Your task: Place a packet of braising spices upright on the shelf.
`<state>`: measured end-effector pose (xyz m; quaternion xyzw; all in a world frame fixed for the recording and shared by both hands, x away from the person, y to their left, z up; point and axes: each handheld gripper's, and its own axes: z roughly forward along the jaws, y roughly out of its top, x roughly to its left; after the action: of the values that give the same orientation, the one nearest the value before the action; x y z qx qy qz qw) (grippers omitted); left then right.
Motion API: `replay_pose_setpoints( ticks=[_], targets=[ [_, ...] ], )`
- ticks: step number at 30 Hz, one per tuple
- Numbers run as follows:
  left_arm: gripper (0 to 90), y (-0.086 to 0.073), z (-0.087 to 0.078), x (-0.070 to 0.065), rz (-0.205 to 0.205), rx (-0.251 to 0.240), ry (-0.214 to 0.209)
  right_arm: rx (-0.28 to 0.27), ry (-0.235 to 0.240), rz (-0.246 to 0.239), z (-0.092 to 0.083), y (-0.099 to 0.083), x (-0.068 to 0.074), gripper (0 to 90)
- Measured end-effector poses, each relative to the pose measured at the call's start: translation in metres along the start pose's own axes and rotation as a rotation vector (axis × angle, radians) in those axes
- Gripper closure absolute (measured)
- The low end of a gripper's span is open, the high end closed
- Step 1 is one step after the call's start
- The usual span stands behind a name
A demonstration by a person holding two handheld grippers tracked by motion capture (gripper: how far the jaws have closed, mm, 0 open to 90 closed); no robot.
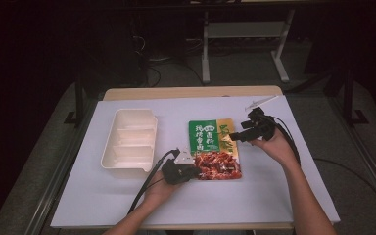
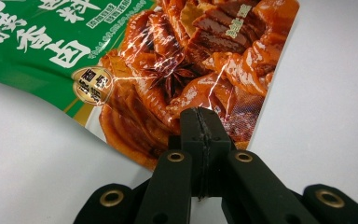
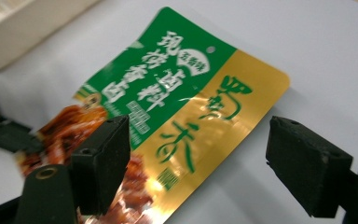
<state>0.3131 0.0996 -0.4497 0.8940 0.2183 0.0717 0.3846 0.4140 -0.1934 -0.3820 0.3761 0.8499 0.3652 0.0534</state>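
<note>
A food packet [image 1: 214,149], green and gold at the top with red braised meat printed below, lies flat on the white mat. My left gripper [image 1: 192,171] sits at its near left corner. In the left gripper view the two black jaws [image 2: 200,116] are pressed together with the packet's [image 2: 168,70] edge pinched between them. My right gripper [image 1: 235,135] hovers at the packet's right side. In the right gripper view its jaws [image 3: 198,135] stand wide apart above the gold part of the packet [image 3: 177,107], with neither pad touching it.
A cream divided tray [image 1: 108,147] stands on the mat left of the packet. The white mat [image 1: 127,200] covers the tabletop, with open room along the front and right. A thin white object [image 1: 259,103] lies at the back right edge.
</note>
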Motion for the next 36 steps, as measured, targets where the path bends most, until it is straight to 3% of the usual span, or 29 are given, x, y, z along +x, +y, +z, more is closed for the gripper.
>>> replay_pose_setpoints(
  ticks=[4, 7, 11, 16, 23, 26, 29, 33, 34, 36],
  targets=[
    [89.8, -0.001, 0.000, 0.001, -0.001, 0.001, -0.010, 0.044, -0.028, 0.043, 0.022, 0.011, -0.013, 21.4],
    [89.8, -0.001, 0.000, 0.001, 0.008, 0.000, -0.006, 0.027, -0.022, 0.053, 0.029, 0.013, -0.019, 22.6],
    [89.8, -0.001, 0.000, 0.000, 0.008, -0.006, -0.002, 0.066, -0.042, 0.119, 0.047, 0.014, -0.034, 23.2],
    [89.8, -0.002, 0.000, 0.000, 0.011, -0.008, -0.003, 0.088, -0.023, 0.149, 0.053, 0.011, -0.040, 25.8],
    [89.7, -0.002, 0.000, -0.001, 0.010, -0.005, 0.001, 0.075, 0.061, 0.183, 0.057, 0.007, -0.044, 36.4],
    [89.7, -0.002, 0.000, -0.002, 0.013, -0.011, 0.008, 0.078, 0.060, 0.177, 0.058, 0.007, -0.043, 42.6],
    [89.7, -0.003, 0.000, -0.002, 0.017, -0.011, 0.011, 0.075, 0.035, 0.167, 0.053, 0.008, -0.042, 55.5],
    [89.7, -0.002, 0.000, -0.002, 0.019, -0.010, 0.012, 0.022, 0.083, 0.160, 0.041, 0.009, -0.041, 65.1],
    [89.7, -0.002, 0.000, -0.002, 0.018, -0.012, 0.013, 0.001, 0.122, 0.146, 0.036, 0.010, -0.038, 69.3],
    [89.7, -0.002, 0.000, -0.003, 0.021, -0.012, 0.016, -0.003, 0.138, 0.140, 0.035, 0.011, -0.036, 70.8]
  ],
)
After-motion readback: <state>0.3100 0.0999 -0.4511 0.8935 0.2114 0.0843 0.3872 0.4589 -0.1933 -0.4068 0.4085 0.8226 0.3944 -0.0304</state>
